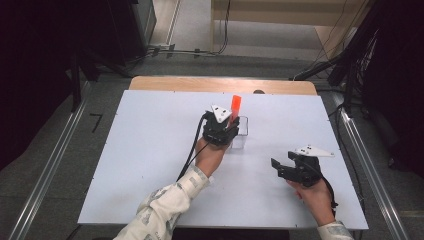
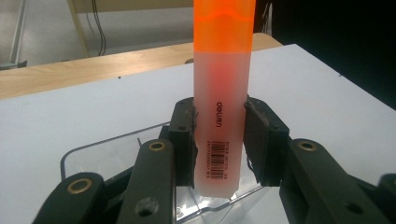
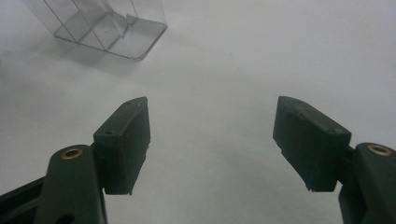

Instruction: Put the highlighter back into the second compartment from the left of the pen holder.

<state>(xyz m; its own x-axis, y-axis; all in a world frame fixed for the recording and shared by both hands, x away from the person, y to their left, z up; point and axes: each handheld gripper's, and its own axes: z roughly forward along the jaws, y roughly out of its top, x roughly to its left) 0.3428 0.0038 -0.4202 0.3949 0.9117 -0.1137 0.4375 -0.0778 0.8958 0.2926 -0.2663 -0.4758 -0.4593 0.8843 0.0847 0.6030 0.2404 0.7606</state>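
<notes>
An orange highlighter [image 1: 235, 103] [image 2: 219, 93] with a pale translucent body stands upright, its lower end inside the top of a small clear plastic container [image 1: 242, 134] [image 2: 88, 156]. My left gripper [image 1: 232, 122] [image 2: 219, 140] is shut on the highlighter's lower body, a pad pressed on each side. My right gripper [image 1: 278, 168] [image 3: 212, 140] hovers low over the white tabletop to the right and nearer the person. Its jaws are open with nothing between them. In the right gripper view the clear container [image 3: 109, 25] lies ahead at the upper left.
The white table board [image 1: 150, 150] has a wooden strip [image 1: 220, 84] along its far edge. Cables and dark equipment stand on the floor beyond the table. Metal rails [image 1: 47, 170] run along both sides.
</notes>
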